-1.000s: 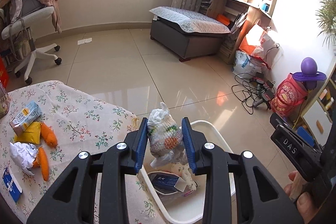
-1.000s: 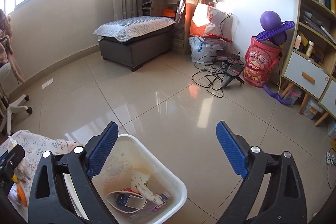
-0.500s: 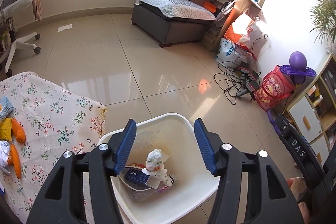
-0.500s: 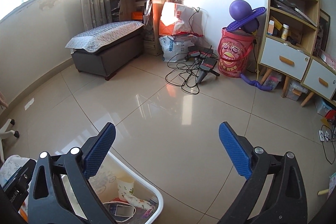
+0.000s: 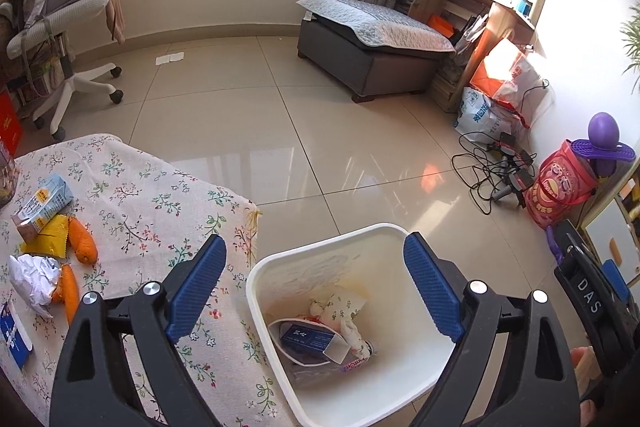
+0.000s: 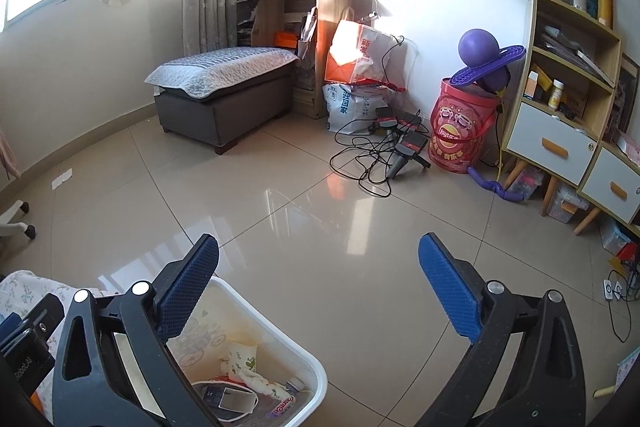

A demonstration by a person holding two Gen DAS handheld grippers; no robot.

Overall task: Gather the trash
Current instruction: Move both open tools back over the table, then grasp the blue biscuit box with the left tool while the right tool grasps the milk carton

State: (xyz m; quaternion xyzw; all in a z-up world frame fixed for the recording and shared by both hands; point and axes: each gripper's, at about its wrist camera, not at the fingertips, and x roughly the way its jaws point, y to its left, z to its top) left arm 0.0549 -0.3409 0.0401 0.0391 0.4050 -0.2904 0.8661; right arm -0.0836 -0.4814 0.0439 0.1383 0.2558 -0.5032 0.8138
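Already inside the white plastic waste bin (image 5: 256, 291), against its far wall, lies the small knotted plastic bag of scraps (image 5: 340, 311), on top of a dark blue carton (image 5: 306, 337), a pale cup (image 6: 240, 351) and other wrappers. Above the bin the left gripper (image 5: 316, 287) is held with its blue-padded jaws spread wide; they have just been opening, and nothing is pressed between them. The right gripper (image 6: 318, 291) is held over bare floor to the right of the bin, its jaws spread as far as they go and empty.

More trash is left on the floral-clothed table (image 5: 160, 199) to the left of the bin: a light blue drink carton (image 5: 42, 201), a yellow packet (image 5: 48, 237), two orange wrappers (image 5: 82, 241) and a crumpled white paper ball (image 5: 32, 279), with a blue-and-white box (image 5: 14, 333) at the near edge.

Several risks are judged from here. The bin stands just beside the hanging tablecloth, so it could be tipped if the cloth is snagged by a lowered finger. The table items lie touching one another, so two could be pinched together or one flicked to the floor. The crumpled paper is light and could be lost from a loose grip before the bin is reached.
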